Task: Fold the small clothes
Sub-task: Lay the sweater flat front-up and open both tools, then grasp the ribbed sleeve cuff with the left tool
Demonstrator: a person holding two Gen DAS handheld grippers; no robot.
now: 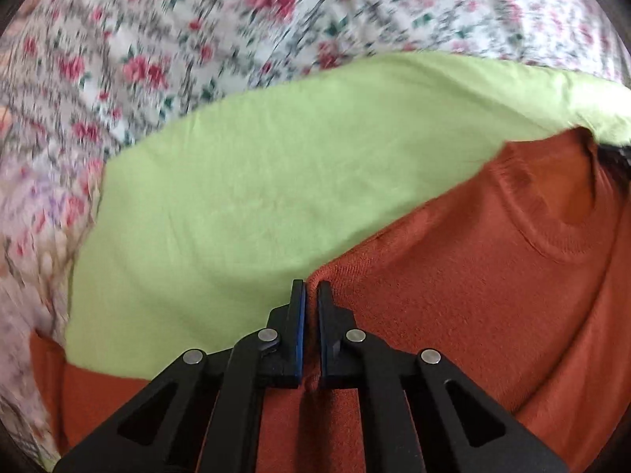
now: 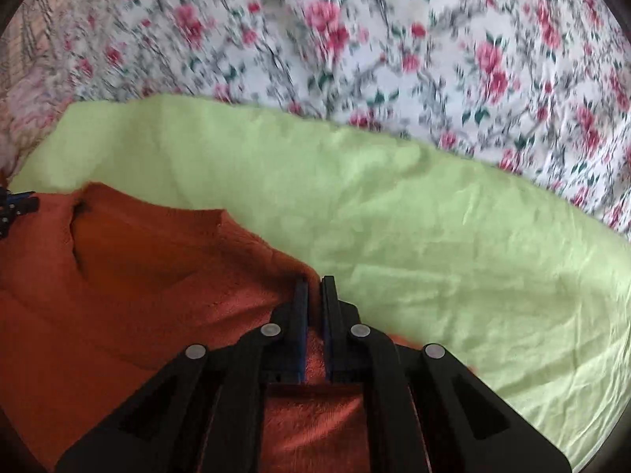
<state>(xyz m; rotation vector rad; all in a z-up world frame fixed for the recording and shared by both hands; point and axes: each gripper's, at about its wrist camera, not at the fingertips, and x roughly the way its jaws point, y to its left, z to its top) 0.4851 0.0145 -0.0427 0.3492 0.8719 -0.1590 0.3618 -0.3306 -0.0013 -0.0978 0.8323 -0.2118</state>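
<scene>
We had the left gripper (image 1: 311,287) and right gripper (image 2: 315,282) each pinching a shoulder of the rust-orange knit sweater (image 1: 453,295), over the light green cloth (image 1: 256,197). Looked like early days, no fold visible yet.

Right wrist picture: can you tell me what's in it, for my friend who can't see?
The right hand-held gripper is shut on the shoulder edge of an orange sweater. The sweater lies over a light green cloth, which is spread on a flowery bedsheet.
</scene>
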